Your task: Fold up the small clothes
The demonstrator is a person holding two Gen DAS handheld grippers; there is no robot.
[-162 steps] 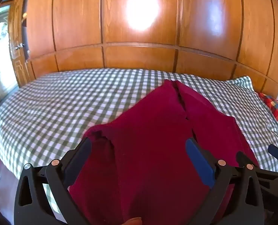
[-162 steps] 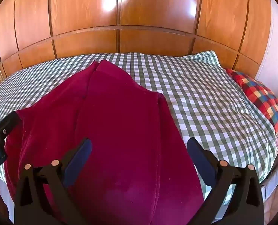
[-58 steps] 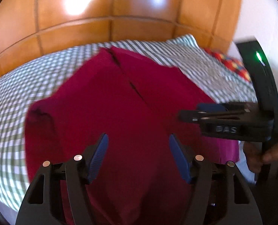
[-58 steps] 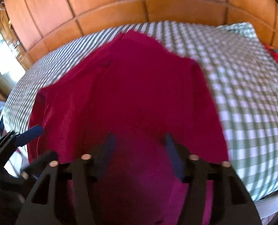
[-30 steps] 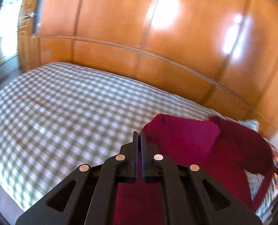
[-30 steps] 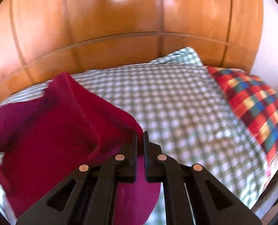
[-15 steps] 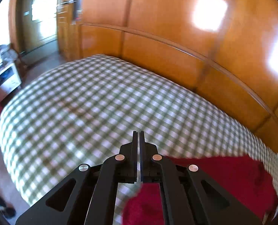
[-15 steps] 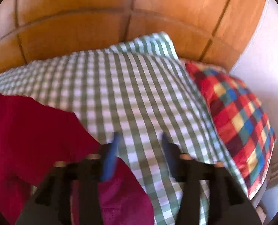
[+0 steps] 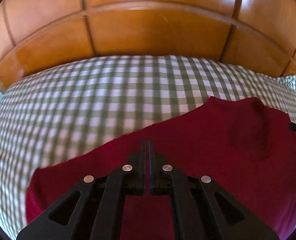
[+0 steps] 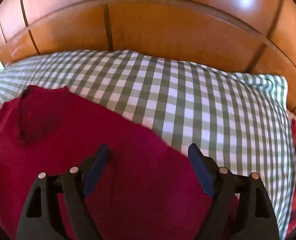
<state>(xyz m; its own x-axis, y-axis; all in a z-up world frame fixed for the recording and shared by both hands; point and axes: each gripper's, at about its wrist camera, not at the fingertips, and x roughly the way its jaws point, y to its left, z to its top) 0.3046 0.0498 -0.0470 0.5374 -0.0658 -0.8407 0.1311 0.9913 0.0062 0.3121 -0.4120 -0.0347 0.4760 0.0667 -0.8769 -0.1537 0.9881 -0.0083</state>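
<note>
A dark red garment (image 9: 217, 150) lies spread on the bed (image 9: 108, 100), toward the bed's near edge, over the green-and-white checked cover. The left gripper (image 9: 147, 146) is clenched tight above the cloth; whether it pinches any fabric cannot be told. The right gripper (image 10: 148, 156) hangs over the garment, its jaws opening, pads clear of the cloth below. A wooden headboard (image 10: 167, 30) backs the bed.
</note>
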